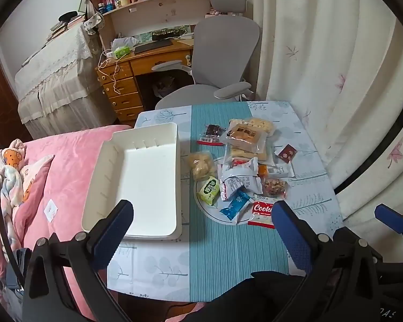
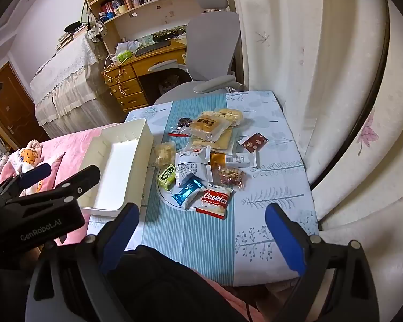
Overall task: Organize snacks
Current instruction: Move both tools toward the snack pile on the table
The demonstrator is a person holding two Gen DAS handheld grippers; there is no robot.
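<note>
Bedroom, small table [image 1: 228, 241] with blue cloth beside pink bed [image 1: 67, 166]. White tray [image 1: 172, 145] empty at table's left edge. Snack pile [image 1: 241, 166] just right of tray, cookie packet [image 2: 215, 200] nearest. Left gripper [image 1: 201, 230] and right gripper [image 2: 201, 234] above near edge, jaws wide apart, holding nothing.

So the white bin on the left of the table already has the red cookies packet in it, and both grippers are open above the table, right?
Not quite. The white bin is empty; the left wrist view shows its bare floor. The red cookies packet lies on the table with the other snacks, to the right of the bin. The rest holds: the left gripper and the right gripper are both open above the table.
</note>
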